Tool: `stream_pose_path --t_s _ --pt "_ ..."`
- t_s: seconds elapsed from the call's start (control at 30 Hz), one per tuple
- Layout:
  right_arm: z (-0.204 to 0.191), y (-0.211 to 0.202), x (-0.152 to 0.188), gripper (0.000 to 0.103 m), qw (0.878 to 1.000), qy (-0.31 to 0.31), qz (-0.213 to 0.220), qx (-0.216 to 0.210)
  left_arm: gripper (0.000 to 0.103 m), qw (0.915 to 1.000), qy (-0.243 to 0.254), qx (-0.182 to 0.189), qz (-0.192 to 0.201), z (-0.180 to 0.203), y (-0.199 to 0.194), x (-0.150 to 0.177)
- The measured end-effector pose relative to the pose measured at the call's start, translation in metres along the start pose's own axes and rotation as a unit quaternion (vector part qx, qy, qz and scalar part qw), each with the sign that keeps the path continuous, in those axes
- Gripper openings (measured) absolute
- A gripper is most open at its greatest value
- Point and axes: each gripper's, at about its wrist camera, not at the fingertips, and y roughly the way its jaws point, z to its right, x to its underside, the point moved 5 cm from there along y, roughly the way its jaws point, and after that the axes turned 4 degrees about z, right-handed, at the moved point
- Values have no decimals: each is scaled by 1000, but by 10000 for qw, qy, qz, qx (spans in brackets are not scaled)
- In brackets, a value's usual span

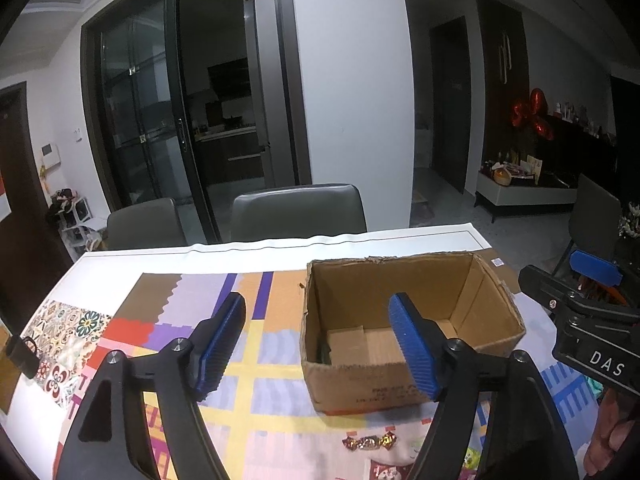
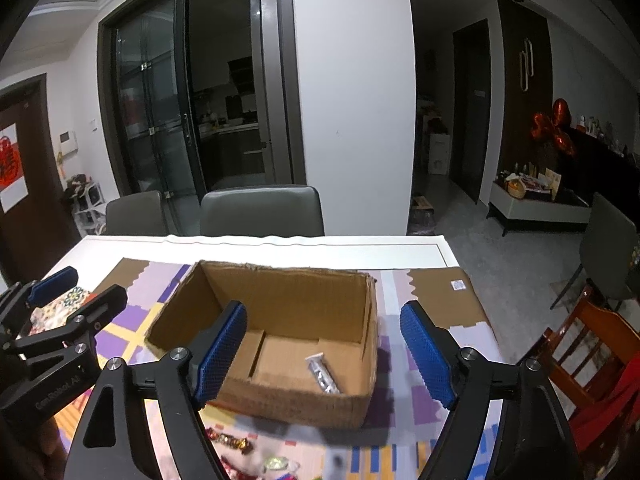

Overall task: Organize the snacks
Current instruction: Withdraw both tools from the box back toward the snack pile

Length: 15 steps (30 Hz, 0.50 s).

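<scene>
Where the white table [image 2: 360, 248] stretches toward two grey chairs [image 2: 262, 210], carries a patchwork mat [image 1: 256, 380] of purple, yellow, brown and red blocks. Holds, on that mat, an open cardboard box [image 2: 280, 292] with ragged rim, flaps gone or folded in. Sits, that box, straight ahead of both grippers and slightly below them.

Left gripper [image 1: 320, 344]: spread wide, nothing between the blue ribbed pads, one pad over the mat to the left of the box, the other across the box's front wall. Right gripper [image 2: 324, 356]: likewise wide apart and empty, left pad in front of the box's near left corner, right pad over the mat just past the box's right wall. Appears too at the right edge of the left wrist view, black body lettered, with part of a hand [image 1: 608, 436] beneath it.

Lies inside the box, near the front right corner of its floor, a silver wrapped snack [image 2: 324, 374], apart from both sets of pads. Shows only as a dark sliver against the near left wall in the left wrist view.

Scattered on the mat in front of the box, nearer than the pads: small wrapped candies [image 1: 370, 442], red and gold, with more wrappers at the lower edge, partly hidden and blurred.
</scene>
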Motion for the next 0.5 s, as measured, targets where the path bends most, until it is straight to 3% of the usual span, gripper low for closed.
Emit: stream_pose_path --t_s 0.5 --pt "-3 -37 23 80 10000 -26 -35 -19 84 10000 -27 -1 -18 -4 -30 20"
